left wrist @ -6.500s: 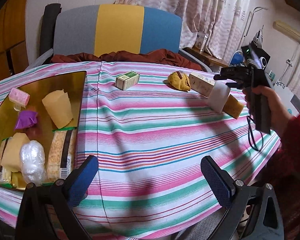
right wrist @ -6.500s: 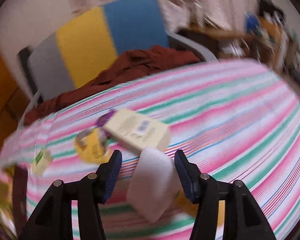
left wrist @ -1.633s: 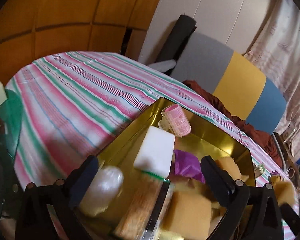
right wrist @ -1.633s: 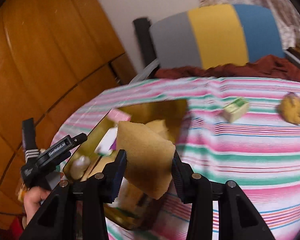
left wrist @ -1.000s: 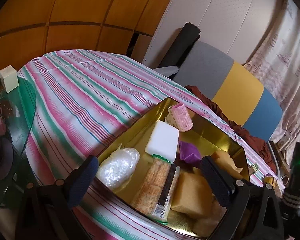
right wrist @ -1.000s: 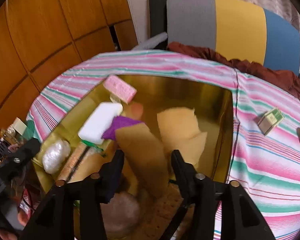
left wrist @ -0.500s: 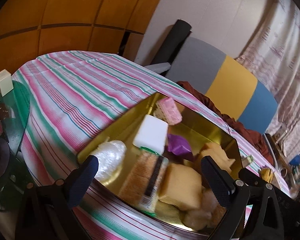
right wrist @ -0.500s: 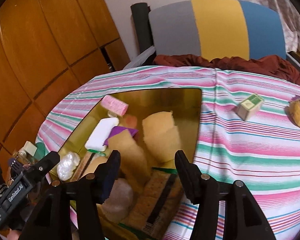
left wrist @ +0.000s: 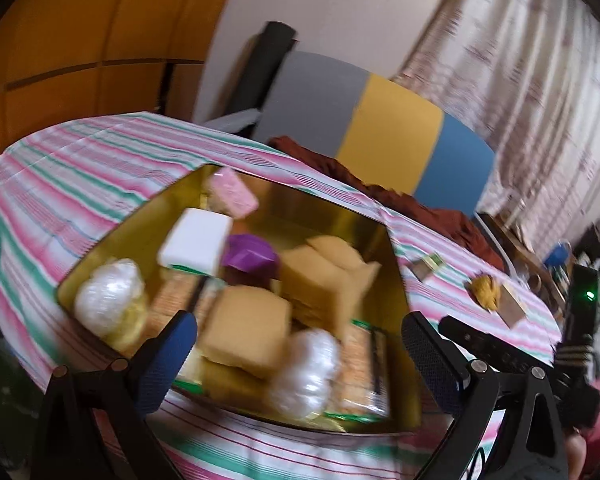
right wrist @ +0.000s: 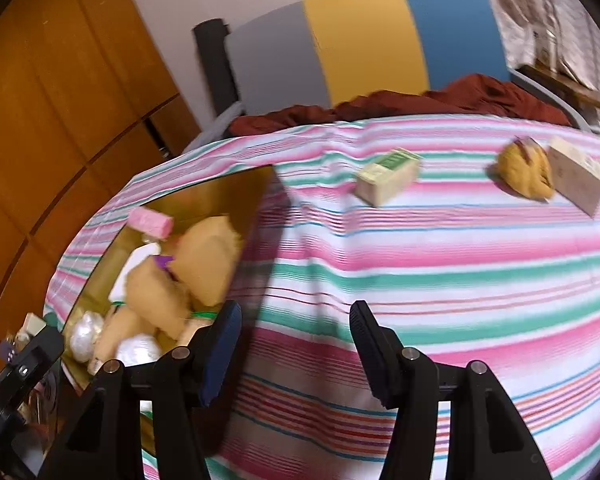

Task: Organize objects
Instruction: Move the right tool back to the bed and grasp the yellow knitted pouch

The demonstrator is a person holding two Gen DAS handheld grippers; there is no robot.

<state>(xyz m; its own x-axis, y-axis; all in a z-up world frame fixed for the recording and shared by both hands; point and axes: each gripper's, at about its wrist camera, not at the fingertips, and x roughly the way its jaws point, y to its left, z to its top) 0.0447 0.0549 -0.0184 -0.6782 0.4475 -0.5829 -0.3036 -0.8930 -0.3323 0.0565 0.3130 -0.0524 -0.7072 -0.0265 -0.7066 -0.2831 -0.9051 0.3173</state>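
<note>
A gold tray (left wrist: 332, 216) on the striped table holds a white block (left wrist: 196, 240), a pink roller (left wrist: 236, 190), a purple wrapper (left wrist: 250, 256), tan sponges (left wrist: 246, 328), white plastic balls (left wrist: 304, 368) and cracker packs. My left gripper (left wrist: 296, 356) is open and empty over the tray's near edge. My right gripper (right wrist: 296, 340) is open and empty over the bare cloth just right of the tray (right wrist: 220, 188). A small green-topped box (right wrist: 388, 176), a yellow pouch (right wrist: 526, 174) and a cream box (right wrist: 578, 180) lie on the cloth beyond it.
A grey, yellow and blue chair back (right wrist: 364, 32) with a dark red cloth (right wrist: 400, 106) stands behind the table. Wooden panels (right wrist: 52, 100) are at the left. Curtains (left wrist: 520, 60) hang at the right. The right gripper's body (left wrist: 500, 352) shows at the left view's right edge.
The tan sponge has left my right gripper and lies in the tray. My right gripper has swung right, over the cloth. My left gripper has moved closer over the tray.
</note>
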